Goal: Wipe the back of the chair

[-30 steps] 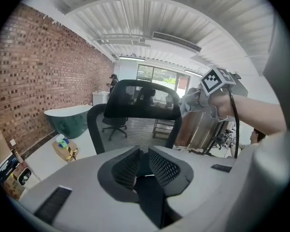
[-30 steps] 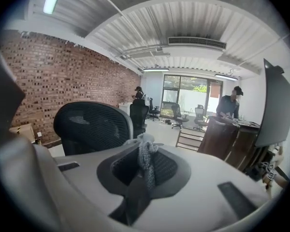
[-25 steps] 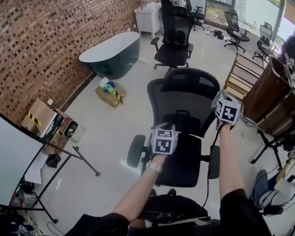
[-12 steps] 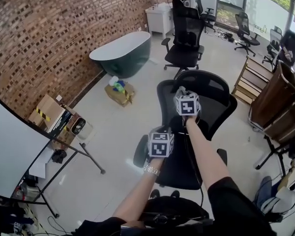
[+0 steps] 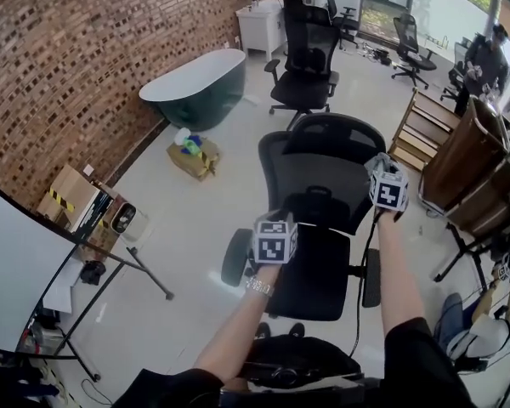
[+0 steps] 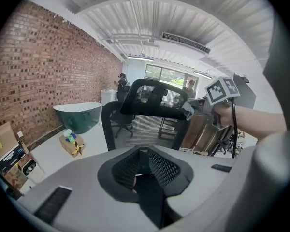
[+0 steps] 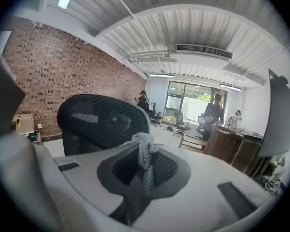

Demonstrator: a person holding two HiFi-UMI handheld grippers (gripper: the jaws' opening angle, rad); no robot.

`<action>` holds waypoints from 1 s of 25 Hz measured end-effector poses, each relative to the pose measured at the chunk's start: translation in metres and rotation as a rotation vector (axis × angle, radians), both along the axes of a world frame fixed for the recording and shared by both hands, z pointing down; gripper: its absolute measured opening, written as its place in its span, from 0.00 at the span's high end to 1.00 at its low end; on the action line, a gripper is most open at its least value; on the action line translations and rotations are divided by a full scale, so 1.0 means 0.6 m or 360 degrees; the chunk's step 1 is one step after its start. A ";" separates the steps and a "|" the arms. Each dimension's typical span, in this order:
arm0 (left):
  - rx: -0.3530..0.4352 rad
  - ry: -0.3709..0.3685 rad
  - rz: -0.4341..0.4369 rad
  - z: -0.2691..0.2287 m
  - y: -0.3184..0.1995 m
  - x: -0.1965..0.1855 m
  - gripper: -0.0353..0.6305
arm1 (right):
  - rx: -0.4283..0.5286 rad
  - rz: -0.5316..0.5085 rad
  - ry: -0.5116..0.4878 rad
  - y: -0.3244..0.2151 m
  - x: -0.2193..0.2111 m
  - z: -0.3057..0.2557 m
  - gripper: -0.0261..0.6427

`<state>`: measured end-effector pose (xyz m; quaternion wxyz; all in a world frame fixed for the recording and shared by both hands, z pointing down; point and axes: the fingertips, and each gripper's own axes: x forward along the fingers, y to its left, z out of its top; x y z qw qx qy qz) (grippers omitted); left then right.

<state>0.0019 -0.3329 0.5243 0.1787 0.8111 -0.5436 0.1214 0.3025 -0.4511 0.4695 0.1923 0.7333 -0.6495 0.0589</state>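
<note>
A black mesh office chair stands in front of me with its back turned my way. My right gripper is at the right edge of that back, shut on a grey cloth bunched between its jaws. In the left gripper view the cloth touches the back's right side. The mesh back fills the left of the right gripper view. My left gripper hovers lower, over the seat's left side, shut with nothing in it.
A dark green bathtub lies by the brick wall. A second black chair stands behind the first. A box of supplies sits on the floor. Wooden furniture is at the right, a white board on a stand at the left.
The right gripper swept with the cloth from the back's right edge to its upper middle, then returned to the right edge. The left gripper has barely moved.
</note>
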 end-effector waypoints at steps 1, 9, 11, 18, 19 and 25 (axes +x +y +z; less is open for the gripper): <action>0.0002 0.0011 0.0007 -0.002 -0.001 0.005 0.85 | 0.0006 0.0014 -0.0004 0.009 0.020 0.000 0.89; -0.0019 -0.0011 -0.0016 0.003 0.001 0.000 0.85 | -0.0002 -0.0230 -0.0164 0.053 -0.118 0.032 0.89; -0.0027 -0.0009 -0.0030 0.006 0.000 -0.006 0.85 | -0.0030 -0.0441 -0.0205 0.037 -0.229 0.051 0.89; -0.0042 -0.0024 -0.0088 0.000 0.009 -0.046 0.85 | -0.0178 -0.0863 -0.0189 -0.063 -0.490 0.155 0.89; -0.0045 -0.0028 -0.0103 0.003 0.009 -0.053 0.85 | -0.0191 -0.0873 -0.0185 -0.076 -0.503 0.159 0.89; -0.0087 -0.0087 -0.0160 0.024 0.004 -0.083 0.85 | -0.0256 -0.0657 -0.0238 -0.142 -0.415 0.218 0.89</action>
